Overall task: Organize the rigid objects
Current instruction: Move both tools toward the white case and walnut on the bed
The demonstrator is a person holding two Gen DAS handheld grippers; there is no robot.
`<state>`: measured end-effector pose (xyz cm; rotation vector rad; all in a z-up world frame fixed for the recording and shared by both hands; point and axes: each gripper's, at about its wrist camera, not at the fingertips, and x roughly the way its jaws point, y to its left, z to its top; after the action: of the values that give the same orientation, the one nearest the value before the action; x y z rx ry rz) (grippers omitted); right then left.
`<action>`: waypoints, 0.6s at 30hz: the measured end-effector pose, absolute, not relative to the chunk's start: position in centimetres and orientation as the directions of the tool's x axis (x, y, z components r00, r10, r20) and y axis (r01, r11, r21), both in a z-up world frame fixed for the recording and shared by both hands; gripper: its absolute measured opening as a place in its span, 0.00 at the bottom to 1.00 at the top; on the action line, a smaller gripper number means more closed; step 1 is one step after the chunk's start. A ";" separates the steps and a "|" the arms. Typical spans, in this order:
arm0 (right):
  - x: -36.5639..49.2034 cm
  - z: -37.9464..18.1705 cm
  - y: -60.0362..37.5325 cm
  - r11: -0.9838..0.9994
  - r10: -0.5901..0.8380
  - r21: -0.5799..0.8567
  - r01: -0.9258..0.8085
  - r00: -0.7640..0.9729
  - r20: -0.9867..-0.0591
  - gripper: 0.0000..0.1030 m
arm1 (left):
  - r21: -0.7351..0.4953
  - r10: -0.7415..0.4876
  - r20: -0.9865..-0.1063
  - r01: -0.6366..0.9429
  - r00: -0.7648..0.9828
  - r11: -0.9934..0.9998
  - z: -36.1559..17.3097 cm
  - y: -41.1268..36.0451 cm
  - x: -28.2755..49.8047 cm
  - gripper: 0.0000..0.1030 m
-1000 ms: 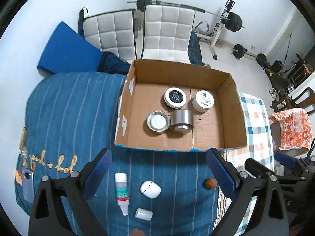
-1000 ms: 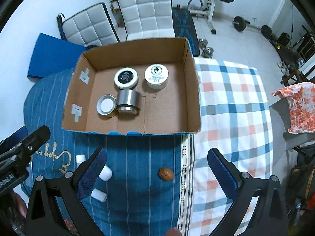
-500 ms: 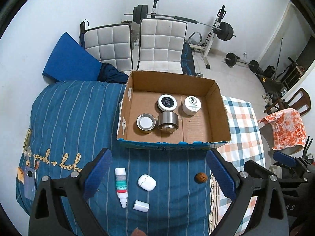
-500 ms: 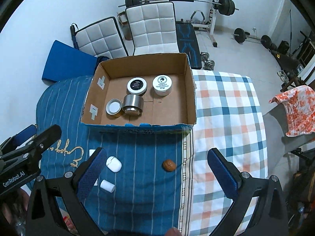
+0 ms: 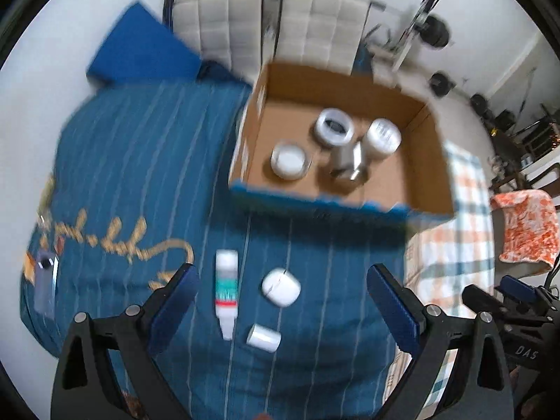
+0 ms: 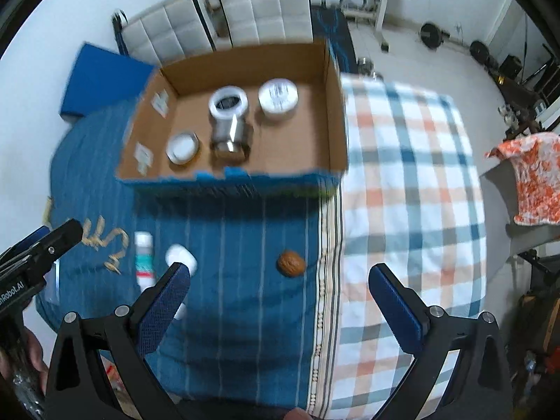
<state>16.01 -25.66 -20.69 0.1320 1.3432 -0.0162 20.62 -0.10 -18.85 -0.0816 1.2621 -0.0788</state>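
Left wrist: motion blur; jar labels unreadable. Left gripper [image 5: 281, 292] spread wide, empty, above bottle [image 5: 226, 292], case [image 5: 281, 286], cap [image 5: 263, 337] on blue cover [image 5: 133, 175]. Box [image 5: 434, 161] holds 4 containers.

Right wrist: right gripper [image 6: 279, 288] also wide, empty; walnut [image 6: 291, 263] lies near the cover's edge, open checked cloth [image 6: 413, 182] beside.

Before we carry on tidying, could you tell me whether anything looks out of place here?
Yes: a walnut lies loose on the blue blanket, the only non-container among the bottle and white cases. Inside the cardboard box, the metal tin lies tipped on its side.
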 end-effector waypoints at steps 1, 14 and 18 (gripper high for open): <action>16.2 -22.1 -25.9 0.993 0.041 0.062 0.098 0.207 -0.978 1.00 | -0.104 -0.101 -0.959 0.004 0.266 0.995 -20.4 0.0 20.7 0.96; 18.3 -38.2 -27.4 0.975 0.098 0.086 0.205 -0.048 -0.994 0.68 | -0.069 -0.069 -0.996 0.000 -0.049 0.998 -36.6 -3.0 22.0 0.80; 18.7 -39.7 -27.0 0.976 0.095 0.080 0.203 -0.066 -0.993 0.68 | -0.059 -0.060 -0.994 -0.014 -0.096 0.998 -39.2 -3.3 22.4 0.80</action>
<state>18.74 -27.05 -39.74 0.2297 1.6395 -0.0898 22.43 -3.33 -39.16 -0.0558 1.6669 -0.0384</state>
